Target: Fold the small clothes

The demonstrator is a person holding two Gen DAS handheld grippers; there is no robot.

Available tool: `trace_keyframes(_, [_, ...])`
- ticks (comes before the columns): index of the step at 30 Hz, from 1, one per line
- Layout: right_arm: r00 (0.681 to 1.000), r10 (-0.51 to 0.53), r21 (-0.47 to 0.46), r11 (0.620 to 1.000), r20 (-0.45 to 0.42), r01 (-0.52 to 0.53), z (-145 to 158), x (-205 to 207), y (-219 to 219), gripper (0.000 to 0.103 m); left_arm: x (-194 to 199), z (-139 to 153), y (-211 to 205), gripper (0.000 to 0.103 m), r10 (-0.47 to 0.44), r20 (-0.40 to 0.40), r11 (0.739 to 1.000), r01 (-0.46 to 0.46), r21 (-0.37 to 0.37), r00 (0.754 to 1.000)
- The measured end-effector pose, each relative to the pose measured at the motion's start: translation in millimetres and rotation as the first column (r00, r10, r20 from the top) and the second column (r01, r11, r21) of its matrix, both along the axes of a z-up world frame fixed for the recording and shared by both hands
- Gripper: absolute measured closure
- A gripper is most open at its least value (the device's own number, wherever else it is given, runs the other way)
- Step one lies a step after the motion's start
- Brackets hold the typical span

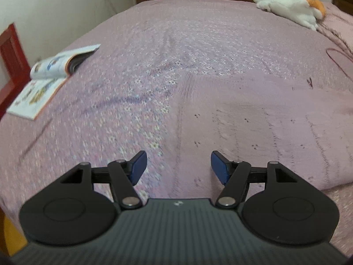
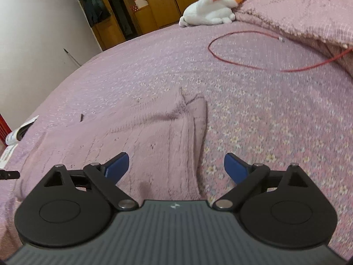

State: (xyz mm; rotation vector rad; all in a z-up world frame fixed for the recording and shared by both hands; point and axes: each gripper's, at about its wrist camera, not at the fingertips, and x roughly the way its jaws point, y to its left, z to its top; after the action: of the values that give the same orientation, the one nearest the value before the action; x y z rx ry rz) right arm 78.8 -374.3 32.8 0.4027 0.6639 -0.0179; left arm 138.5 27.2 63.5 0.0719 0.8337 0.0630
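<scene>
A small pink knitted garment [image 1: 264, 119] lies flat on the flowered pink bedspread [image 1: 154, 44], to the right in the left wrist view. My left gripper [image 1: 177, 165] hovers open over the garment's left edge, nothing between its blue pads. In the right wrist view the same garment [image 2: 143, 137] shows a folded, peaked right edge. My right gripper [image 2: 176, 165] stands wide open above that edge, jaws empty. A black bit of the left gripper [image 2: 8, 174] pokes in at the left border.
An open picture book [image 1: 44, 77] lies near the bed's left edge. A white and orange plush toy [image 2: 211, 8] rests at the far side. A red cable [image 2: 242, 50] loops on the bedspread beside a rumpled pink blanket [image 2: 308, 11]. Wooden wardrobes [image 2: 154, 0] stand behind.
</scene>
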Motion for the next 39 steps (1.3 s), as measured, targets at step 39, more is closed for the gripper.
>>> trace_keyframes(39, [0.993,0.091,0.505,0.862,-0.072,-0.042,-40,39,-51,0.000,-31,-11,-26,0.037,0.016,-0.134,0.999,-0.023,-0.046,0.991])
